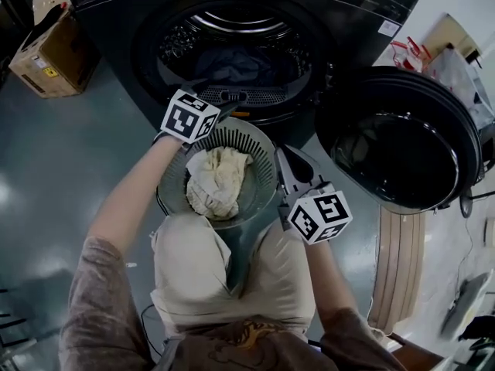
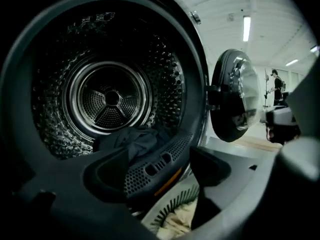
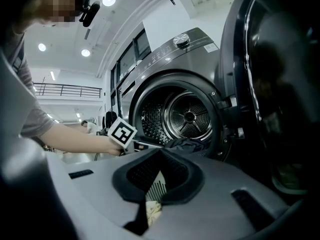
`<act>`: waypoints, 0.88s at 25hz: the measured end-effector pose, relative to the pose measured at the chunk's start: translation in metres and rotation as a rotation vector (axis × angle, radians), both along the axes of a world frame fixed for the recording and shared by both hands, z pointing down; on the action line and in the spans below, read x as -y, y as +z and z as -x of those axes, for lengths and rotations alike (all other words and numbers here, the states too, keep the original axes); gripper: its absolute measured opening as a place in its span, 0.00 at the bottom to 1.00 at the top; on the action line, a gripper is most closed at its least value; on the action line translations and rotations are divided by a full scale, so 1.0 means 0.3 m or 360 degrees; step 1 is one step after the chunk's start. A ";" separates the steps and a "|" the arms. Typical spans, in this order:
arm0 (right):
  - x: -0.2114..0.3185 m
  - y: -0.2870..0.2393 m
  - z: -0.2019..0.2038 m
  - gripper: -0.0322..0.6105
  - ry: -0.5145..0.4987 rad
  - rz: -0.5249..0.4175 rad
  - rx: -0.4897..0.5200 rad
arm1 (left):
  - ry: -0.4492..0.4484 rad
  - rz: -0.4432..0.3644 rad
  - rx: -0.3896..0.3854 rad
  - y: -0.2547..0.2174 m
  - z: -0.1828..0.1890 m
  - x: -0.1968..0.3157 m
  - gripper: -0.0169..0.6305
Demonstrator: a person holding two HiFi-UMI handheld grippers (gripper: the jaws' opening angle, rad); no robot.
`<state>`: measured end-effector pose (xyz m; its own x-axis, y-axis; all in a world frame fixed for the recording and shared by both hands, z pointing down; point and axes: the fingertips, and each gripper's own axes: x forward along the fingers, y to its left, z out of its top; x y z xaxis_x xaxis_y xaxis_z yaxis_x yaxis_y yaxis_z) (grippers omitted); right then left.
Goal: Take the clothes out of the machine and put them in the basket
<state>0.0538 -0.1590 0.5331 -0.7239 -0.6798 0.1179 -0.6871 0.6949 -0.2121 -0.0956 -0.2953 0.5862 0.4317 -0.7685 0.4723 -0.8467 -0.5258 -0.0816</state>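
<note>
A dark garment [image 1: 232, 64] lies in the machine's drum [image 2: 110, 99], and a cream cloth [image 1: 216, 180] sits in the basket [image 1: 263, 149] just below the opening. The left gripper [image 2: 152, 156] is spread and empty at the drum's mouth; the right gripper [image 3: 160, 154] seems pressed together, empty, over the basket

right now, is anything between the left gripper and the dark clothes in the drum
Nothing visible does. The left gripper is open at the mouth of the drum, the door is swung aside, and the clothes lie just beyond the perforated lip.
</note>
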 end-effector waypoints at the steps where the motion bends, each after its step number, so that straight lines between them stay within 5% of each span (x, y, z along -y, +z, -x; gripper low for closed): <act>1: 0.002 0.002 0.003 0.05 0.0005 0.0004 0.0000 | -0.0003 -0.0008 0.0013 0.007 -0.002 0.048 0.61; 12: -0.003 0.049 -0.028 0.05 0.0113 0.0103 0.0007 | 0.0096 0.0111 0.0433 0.168 0.001 0.439 0.65; 18: 0.033 0.082 -0.072 0.05 0.0176 0.0151 -0.0010 | 0.0021 0.0294 0.0442 0.264 0.021 0.507 0.64; 22: 0.048 0.083 -0.075 0.05 0.0179 0.0148 -0.0013 | 0.0047 0.0410 0.0497 0.301 0.007 0.517 0.52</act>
